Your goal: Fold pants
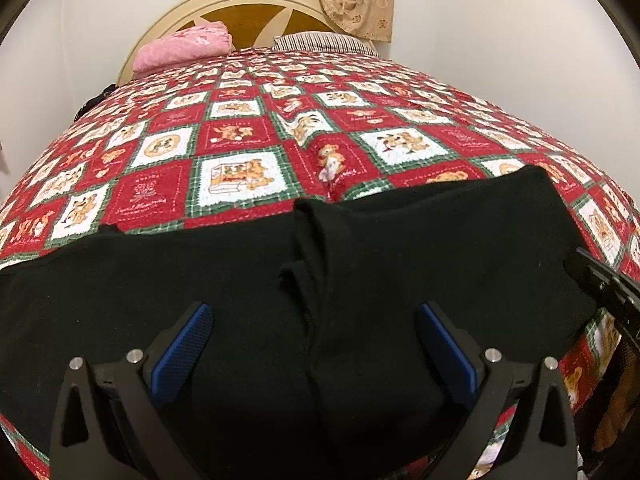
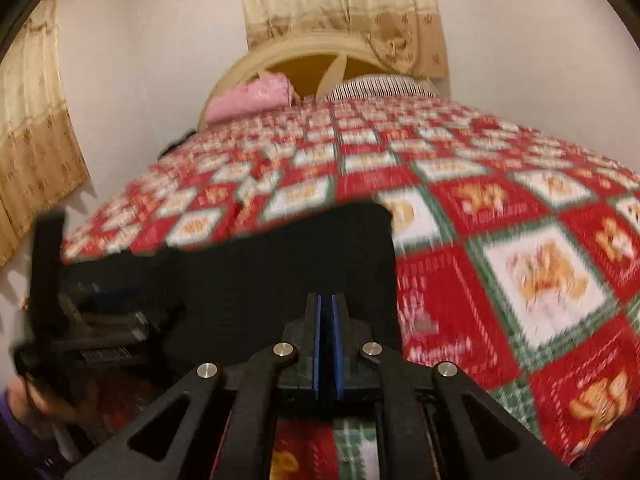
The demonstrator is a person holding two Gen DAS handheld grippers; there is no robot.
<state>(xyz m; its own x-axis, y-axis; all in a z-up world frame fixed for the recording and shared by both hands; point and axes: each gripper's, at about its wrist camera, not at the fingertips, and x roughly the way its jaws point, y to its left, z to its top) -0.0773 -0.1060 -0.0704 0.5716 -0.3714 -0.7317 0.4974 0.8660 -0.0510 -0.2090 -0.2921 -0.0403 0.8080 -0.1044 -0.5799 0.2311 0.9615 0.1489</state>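
Black pants [image 1: 360, 264] lie flat on the red patchwork bedspread [image 1: 240, 140], spread left to right near the bed's front edge, with a folded ridge down the middle. My left gripper [image 1: 314, 312] is open, its blue pads hovering over the middle of the pants. My right gripper [image 2: 326, 300] is shut with its blue pads together, at the near right edge of the pants [image 2: 280, 264]; I cannot tell whether cloth is pinched. The right gripper also shows at the right edge of the left wrist view [image 1: 612, 292]. The right wrist view is blurred.
A pink pillow [image 1: 184, 46] and a striped pillow [image 1: 324, 42] lie at the headboard [image 1: 240, 4]. Beige curtains [image 2: 340, 8] hang behind and on the left wall. The left gripper's body and a hand [image 2: 60, 396] show at left in the right wrist view.
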